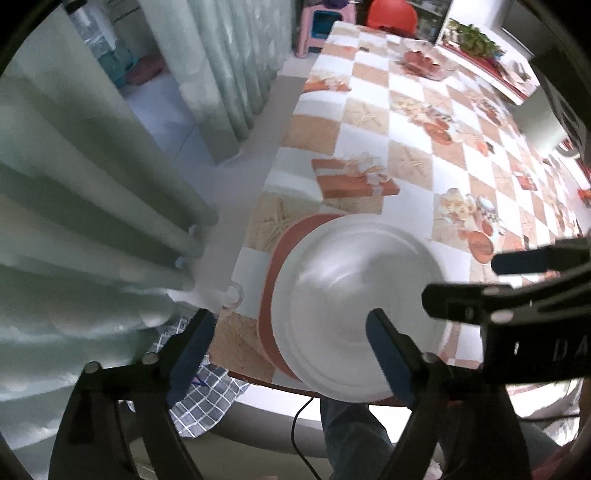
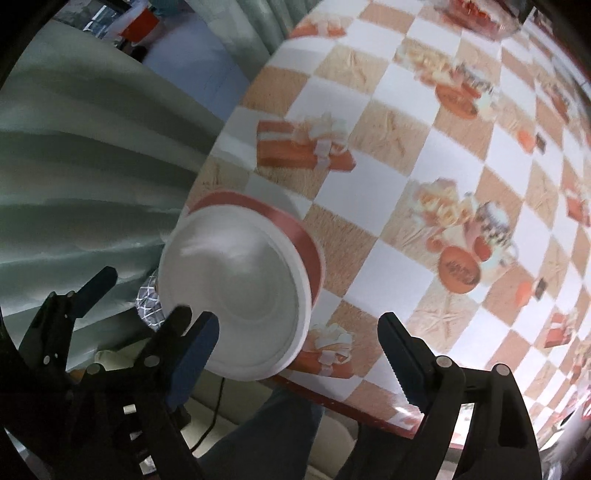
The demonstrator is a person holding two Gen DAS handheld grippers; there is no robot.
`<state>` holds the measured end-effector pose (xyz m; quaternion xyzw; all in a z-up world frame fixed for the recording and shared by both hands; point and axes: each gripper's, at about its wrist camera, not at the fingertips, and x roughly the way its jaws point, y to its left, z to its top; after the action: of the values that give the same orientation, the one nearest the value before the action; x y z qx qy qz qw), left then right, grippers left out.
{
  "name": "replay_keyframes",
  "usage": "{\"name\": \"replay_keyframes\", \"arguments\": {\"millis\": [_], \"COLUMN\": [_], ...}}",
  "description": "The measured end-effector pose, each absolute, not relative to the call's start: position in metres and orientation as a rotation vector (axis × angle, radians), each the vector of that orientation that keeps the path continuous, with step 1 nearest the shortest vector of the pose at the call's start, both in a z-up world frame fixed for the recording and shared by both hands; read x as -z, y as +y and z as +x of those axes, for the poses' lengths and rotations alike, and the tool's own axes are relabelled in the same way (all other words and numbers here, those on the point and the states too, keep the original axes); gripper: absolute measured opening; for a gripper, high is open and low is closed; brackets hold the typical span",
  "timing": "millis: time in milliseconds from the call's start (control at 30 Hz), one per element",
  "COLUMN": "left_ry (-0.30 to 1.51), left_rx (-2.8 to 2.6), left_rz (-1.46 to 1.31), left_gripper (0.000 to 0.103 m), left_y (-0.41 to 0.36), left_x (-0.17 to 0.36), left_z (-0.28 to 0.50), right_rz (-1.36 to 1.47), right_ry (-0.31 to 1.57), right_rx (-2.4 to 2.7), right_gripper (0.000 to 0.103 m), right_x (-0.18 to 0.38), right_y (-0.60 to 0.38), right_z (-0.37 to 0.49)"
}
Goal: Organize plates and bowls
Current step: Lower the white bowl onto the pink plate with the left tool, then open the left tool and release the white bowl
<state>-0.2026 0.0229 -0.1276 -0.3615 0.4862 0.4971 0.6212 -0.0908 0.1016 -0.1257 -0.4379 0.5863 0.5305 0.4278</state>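
A white dish (image 1: pixel 351 295) lies on top of a wider red plate (image 1: pixel 271 295) at the near left corner of the checked table (image 1: pixel 413 122), its near rim hanging over the table edge. My left gripper (image 1: pixel 288 321) hovers above that stack, open, with its pads pressing on nothing. My right gripper (image 1: pixel 495 277) comes in from the right beside the dish, also open. In the right wrist view the white dish (image 2: pixel 236 288) shows a thick layered rim over the red plate (image 2: pixel 308 247). There the right gripper (image 2: pixel 299 325) stands open above the dish's near edge and the left gripper (image 2: pixel 144 295) open at the left.
Pale green curtains (image 1: pixel 92 184) hang left of the table. A checked cloth (image 1: pixel 207 398), a dark cable (image 1: pixel 303 417) and a person's trouser leg (image 1: pixel 351 435) lie below the table edge. Pink (image 1: pixel 317 26) and red (image 1: pixel 391 14) stools stand beyond the far end.
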Motion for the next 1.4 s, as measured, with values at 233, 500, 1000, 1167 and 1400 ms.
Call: {"name": "replay_keyframes", "arguments": {"millis": [233, 500, 1000, 1167, 1400], "left_ry": [1.073, 1.135, 1.156, 1.167, 1.173], "left_rx": [-1.166, -1.096, -1.092, -1.089, -1.086], "left_rz": [-0.739, -0.798, -0.807, -0.803, -0.810], "left_gripper": [0.088, 0.088, 0.088, 0.088, 0.088], "left_y": [0.018, 0.019, 0.009, 0.010, 0.008], "left_x": [0.098, 0.093, 0.090, 0.090, 0.092], "left_z": [-0.196, -0.193, -0.194, -0.192, -0.191], "right_rz": [-1.082, -1.073, -1.089, -1.095, -1.104], "right_ry": [1.386, 1.375, 1.335, 1.350, 1.372], "right_rx": [-1.347, -1.350, -1.330, -1.341, -1.330], "right_gripper": [0.089, 0.089, 0.103, 0.103, 0.103], "right_x": [0.093, 0.076, 0.068, 0.070, 0.075], "right_y": [0.092, 0.088, 0.086, 0.086, 0.085], "right_z": [-0.078, -0.080, -0.084, -0.087, -0.087]}}
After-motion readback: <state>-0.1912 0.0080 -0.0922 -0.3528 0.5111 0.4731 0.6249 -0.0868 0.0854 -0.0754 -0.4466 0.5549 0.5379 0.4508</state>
